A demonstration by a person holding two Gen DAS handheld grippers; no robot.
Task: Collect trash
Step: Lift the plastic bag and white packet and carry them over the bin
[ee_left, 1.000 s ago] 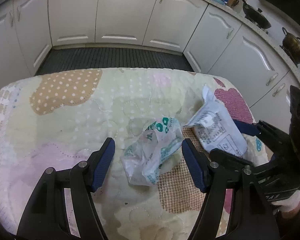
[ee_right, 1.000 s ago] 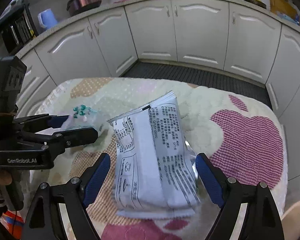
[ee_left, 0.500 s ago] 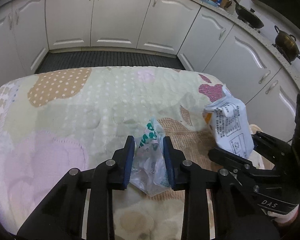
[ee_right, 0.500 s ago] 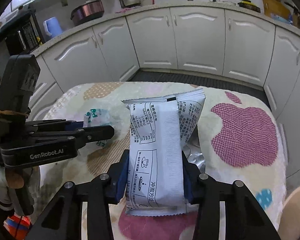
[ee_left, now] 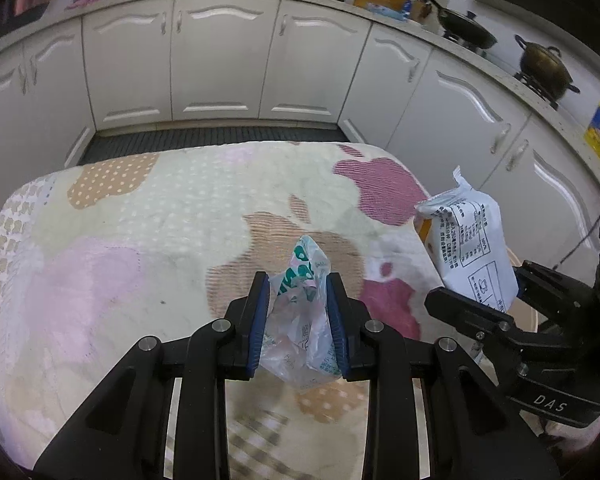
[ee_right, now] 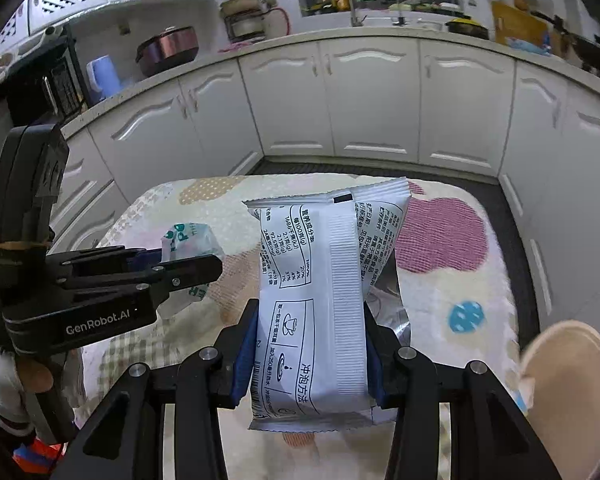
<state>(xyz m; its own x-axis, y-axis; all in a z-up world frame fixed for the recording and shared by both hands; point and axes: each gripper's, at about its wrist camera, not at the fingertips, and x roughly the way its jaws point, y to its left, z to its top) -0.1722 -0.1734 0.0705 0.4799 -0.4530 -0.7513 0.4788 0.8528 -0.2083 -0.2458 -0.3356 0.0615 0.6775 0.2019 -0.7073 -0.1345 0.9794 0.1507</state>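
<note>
My left gripper (ee_left: 298, 284) is shut on a crumpled clear plastic bag with green print (ee_left: 302, 312) and holds it above the patterned quilt-covered table (ee_left: 148, 240). My right gripper (ee_right: 310, 312) is shut on a white printed food packet (ee_right: 320, 300) and holds it upright above the table's right side. The packet also shows in the left wrist view (ee_left: 470, 240). The left gripper with the plastic bag (ee_right: 188, 240) shows at the left of the right wrist view.
White kitchen cabinets (ee_left: 220, 64) curve around behind the table, with pots (ee_left: 544, 66) and a pan on the counter. A tan round bin rim (ee_right: 568, 384) sits low at the right of the table. A dark floor mat (ee_left: 212, 138) lies beyond the table.
Both grippers closed on their items a second ago and have since lifted them off the quilt. The packet has risen and moved right; the bag has risen between the left fingers.
</note>
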